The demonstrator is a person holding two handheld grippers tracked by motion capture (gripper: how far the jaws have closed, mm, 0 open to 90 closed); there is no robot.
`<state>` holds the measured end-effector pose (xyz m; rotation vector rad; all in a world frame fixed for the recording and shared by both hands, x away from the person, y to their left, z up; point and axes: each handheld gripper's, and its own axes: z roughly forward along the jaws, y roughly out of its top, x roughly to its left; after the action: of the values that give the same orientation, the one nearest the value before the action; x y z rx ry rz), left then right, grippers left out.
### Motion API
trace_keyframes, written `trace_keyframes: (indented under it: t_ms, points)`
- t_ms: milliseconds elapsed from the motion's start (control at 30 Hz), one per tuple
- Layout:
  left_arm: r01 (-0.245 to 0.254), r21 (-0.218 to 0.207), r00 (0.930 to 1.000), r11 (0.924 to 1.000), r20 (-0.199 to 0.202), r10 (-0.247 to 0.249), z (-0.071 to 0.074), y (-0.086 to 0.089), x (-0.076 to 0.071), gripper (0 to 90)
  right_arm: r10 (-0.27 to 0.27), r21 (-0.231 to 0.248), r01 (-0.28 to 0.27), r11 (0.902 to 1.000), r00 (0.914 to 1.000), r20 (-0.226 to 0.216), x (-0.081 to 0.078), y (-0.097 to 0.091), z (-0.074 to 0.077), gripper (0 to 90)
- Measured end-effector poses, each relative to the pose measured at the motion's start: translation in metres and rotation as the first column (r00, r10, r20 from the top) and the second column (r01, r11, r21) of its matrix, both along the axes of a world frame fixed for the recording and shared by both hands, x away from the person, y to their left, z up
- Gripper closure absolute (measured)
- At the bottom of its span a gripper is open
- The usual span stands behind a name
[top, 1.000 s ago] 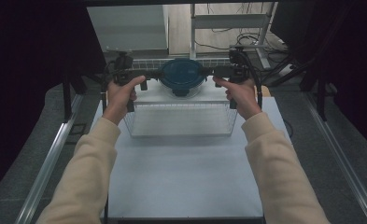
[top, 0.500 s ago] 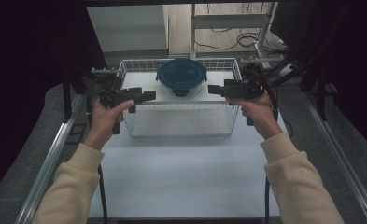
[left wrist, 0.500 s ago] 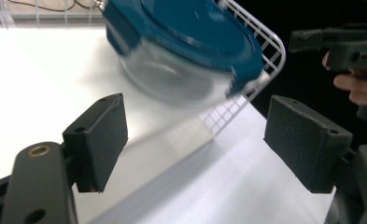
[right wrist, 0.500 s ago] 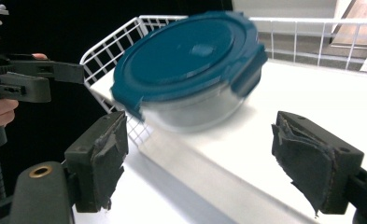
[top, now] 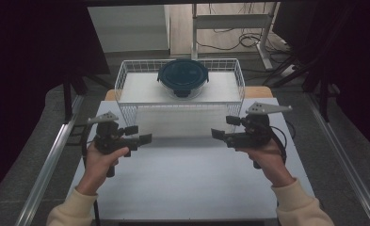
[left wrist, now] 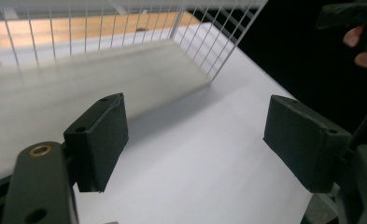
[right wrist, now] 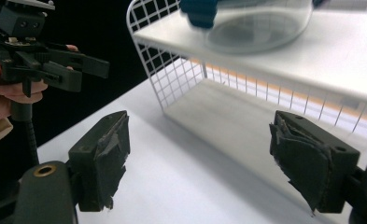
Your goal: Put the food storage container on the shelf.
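On the far half of the counter [top: 182, 188], a lidded glass bowl [top: 182, 78] sits atop a wire basket [top: 126, 75]: heavy, slick, breakable, best gripped at opposite lid edges. Left tool [top: 142, 139] and right tool [top: 219, 134] gape empty, near.

White table [top: 187, 188], bare across its near half. At the far end, resting directly on it, a white wire rack [top: 126, 84] with a white shelf board. On that shelf, set in the middle, a round glass container [top: 182, 77] with a dark blue lid.
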<state>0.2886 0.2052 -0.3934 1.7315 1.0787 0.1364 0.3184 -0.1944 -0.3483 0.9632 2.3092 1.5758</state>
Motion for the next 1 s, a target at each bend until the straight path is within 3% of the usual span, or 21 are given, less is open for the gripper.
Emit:
trace_keyframes:
  t_ms: [33, 100, 200, 233, 267, 300, 400, 433, 567, 667, 700, 800, 833, 1000]
  points:
    - [0.005, -0.003, 1.0000, 1.0000, -0.006, -0.005, -0.008, 0.000, -0.005, 21.5, 0.000, 0.000, 0.000, 1.0000, 1.0000, 0.000, 0.000, 0.000, 0.000, 19.9]
    - [0.002, -0.005, 0.9999, 1.0000, -0.015, -0.002, -0.025, -0.002, -0.013, 21.7, -0.021, 0.000, 0.021, 0.9998, 0.9998, -0.002, -0.008, -0.011, -0.016, 19.8]
    - [-0.011, 0.016, 0.9999, 0.9998, -0.008, 0.011, -0.036, -0.003, -0.017, 22.0, -0.034, 0.019, 0.034, 0.9992, 0.9993, -0.019, -0.010, -0.019, -0.026, 19.9]
    - [-0.015, 0.027, 0.9999, 0.9995, -0.005, 0.016, -0.045, -0.003, -0.022, 22.0, -0.048, 0.030, 0.049, 0.9983, 0.9982, -0.035, -0.014, -0.029, -0.038, 20.0]
    - [-0.015, 0.027, 0.9999, 0.9995, -0.005, 0.016, -0.045, -0.003, -0.022, 22.0, -0.055, 0.030, 0.056, 0.9980, 0.9977, -0.040, -0.015, -0.032, -0.043, 20.0]
    - [-0.022, 0.040, 0.9998, 0.9989, 0.001, 0.022, -0.055, -0.002, -0.027, 22.2, -0.059, 0.021, 0.060, 0.9980, 0.9972, -0.046, -0.018, -0.036, -0.051, 20.0]
    - [-0.027, 0.063, 0.9996, 0.9976, 0.000, 0.027, -0.063, -0.001, -0.032, 22.2, -0.063, -0.013, 0.063, 0.9980, 0.9969, -0.046, -0.022, -0.041, -0.062, 20.0]
    - [-0.044, 0.096, 0.9990, 0.9944, -0.001, 0.044, -0.071, 0.001, -0.035, 22.1, -0.068, -0.038, 0.066, 0.9971, 0.9958, -0.061, -0.028, -0.045, -0.079, 20.0]
    - [-0.062, 0.129, 0.9978, 0.9898, -0.015, 0.064, -0.085, 0.007, -0.043, 21.9, -0.068, -0.091, 0.061, 0.9940, 0.9947, -0.077, -0.036, -0.046, -0.106, 20.0]
    - [-0.071, 0.160, 0.9969, 0.9845, -0.023, 0.076, -0.094, 0.007, -0.048, 21.6, -0.047, -0.132, 0.036, 0.9906, 0.9958, -0.079, -0.040, -0.044, -0.121, 20.0]
    - [-0.083, 0.193, 0.9952, 0.9776, -0.035, 0.091, -0.102, 0.005, -0.051, 21.9, -0.036, -0.134, 0.024, 0.9907, 0.9956, -0.087, -0.041, -0.043, -0.125, 20.0]
    - [-0.070, 0.197, 0.9958, 0.9779, -0.045, 0.080, -0.105, 0.002, -0.053, 22.5, -0.026, -0.153, 0.011, 0.9882, 0.9949, -0.097, -0.043, -0.039, -0.133, 20.0]
    - [-0.055, 0.218, 0.9972, 0.9744, -0.037, 0.065, -0.106, -0.002, -0.054, 22.5, -0.030, -0.176, 0.012, 0.9843, 0.9944, -0.101, -0.044, -0.035, -0.138, 20.0]
    - [-0.036, 0.213, 0.9981, 0.9763, -0.041, 0.046, -0.106, -0.003, -0.054, 22.7, -0.044, -0.174, 0.027, 0.9844, 0.9947, -0.093, -0.045, -0.033, -0.140, 20.0]
